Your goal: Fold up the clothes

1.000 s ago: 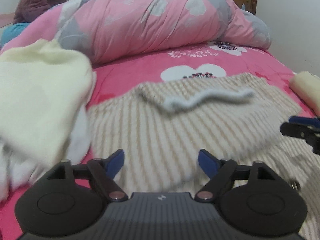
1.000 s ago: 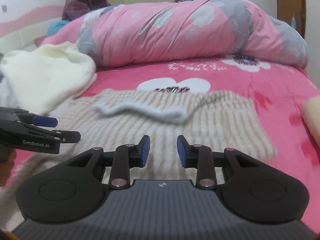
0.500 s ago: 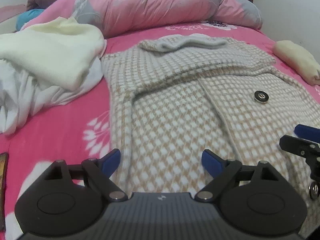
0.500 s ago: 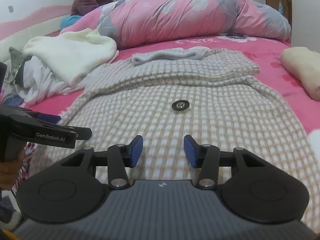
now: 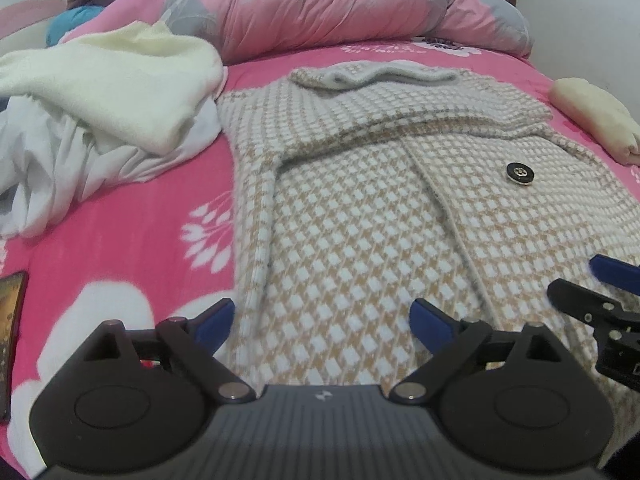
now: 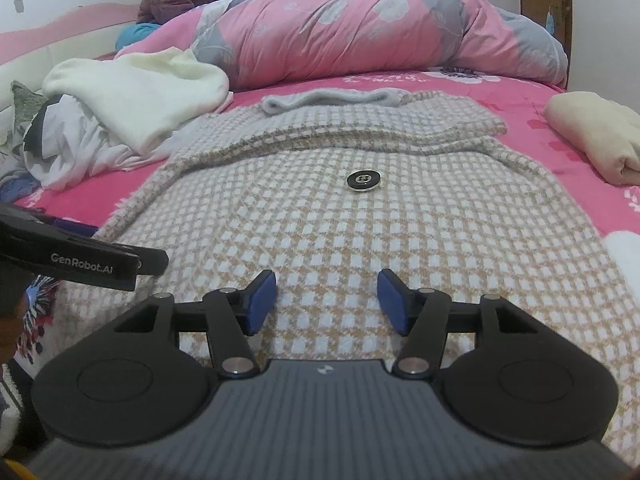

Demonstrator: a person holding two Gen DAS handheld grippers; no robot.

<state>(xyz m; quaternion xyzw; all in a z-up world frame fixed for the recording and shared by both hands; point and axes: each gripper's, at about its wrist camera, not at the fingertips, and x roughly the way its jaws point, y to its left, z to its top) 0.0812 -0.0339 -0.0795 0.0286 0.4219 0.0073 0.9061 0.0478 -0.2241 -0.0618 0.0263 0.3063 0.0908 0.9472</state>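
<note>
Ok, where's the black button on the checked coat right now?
The black button sits on the checked coat, ahead of the open right gripper in its view, right of centre in the left view.

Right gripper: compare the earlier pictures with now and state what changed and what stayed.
The right gripper has opened wider above the checked coat; both views tipped down onto it. The left gripper stays open. Nothing is held; the button and the clothes are unmoved.

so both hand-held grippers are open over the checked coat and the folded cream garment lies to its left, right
Not quite. The folded cream garment lies to the right of the checked coat, as the right wrist view shows. Both hand-held grippers, left and right, are open over it.
</note>
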